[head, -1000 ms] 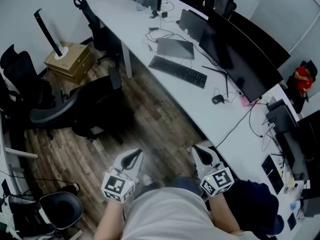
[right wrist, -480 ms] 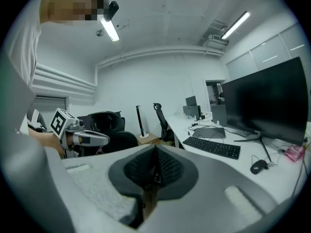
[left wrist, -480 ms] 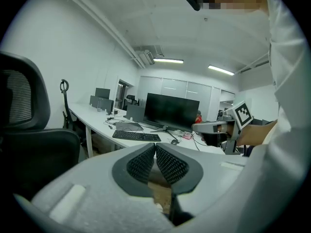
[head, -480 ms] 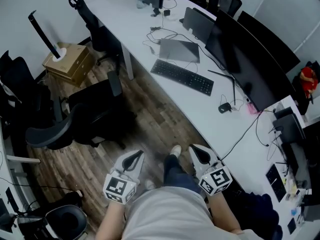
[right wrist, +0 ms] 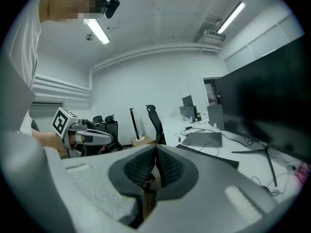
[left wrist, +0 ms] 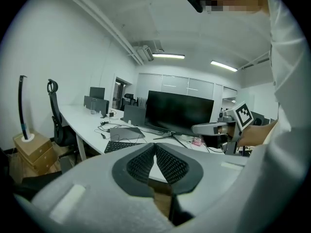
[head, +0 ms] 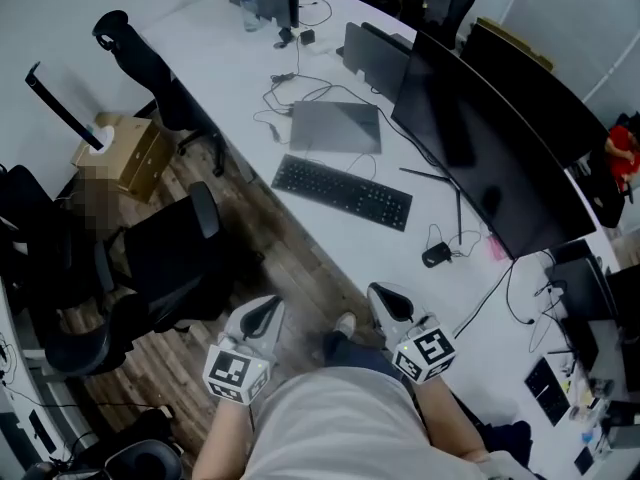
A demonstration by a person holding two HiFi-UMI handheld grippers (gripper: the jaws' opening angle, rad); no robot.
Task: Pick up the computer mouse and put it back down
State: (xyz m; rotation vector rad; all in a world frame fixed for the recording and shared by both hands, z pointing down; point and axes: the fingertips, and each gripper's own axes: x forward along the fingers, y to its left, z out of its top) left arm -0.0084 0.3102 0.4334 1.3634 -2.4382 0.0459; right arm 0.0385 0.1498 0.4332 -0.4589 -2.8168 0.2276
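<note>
The black computer mouse (head: 435,255) lies on the white desk (head: 250,78), at the foot of the big dark monitor (head: 480,158), with its cable running off to the right. My left gripper (head: 262,318) and right gripper (head: 388,303) are held side by side over the floor in front of the desk, well short of the mouse. Both are shut with nothing between the pads, as the left gripper view (left wrist: 155,147) and the right gripper view (right wrist: 155,149) show. Each gripper view also catches the other gripper off to the side.
A black keyboard (head: 342,191) and a grey laptop (head: 335,127) with cables lie left of the mouse. Black office chairs (head: 170,258) stand on the wood floor to the left, beside a cardboard box (head: 125,153). More screens line the desk's far side.
The person has walked toward the desk, carrying both grippers forward. The mouse and keyboard now lie nearer in the head view. Both jaws stayed shut.
</note>
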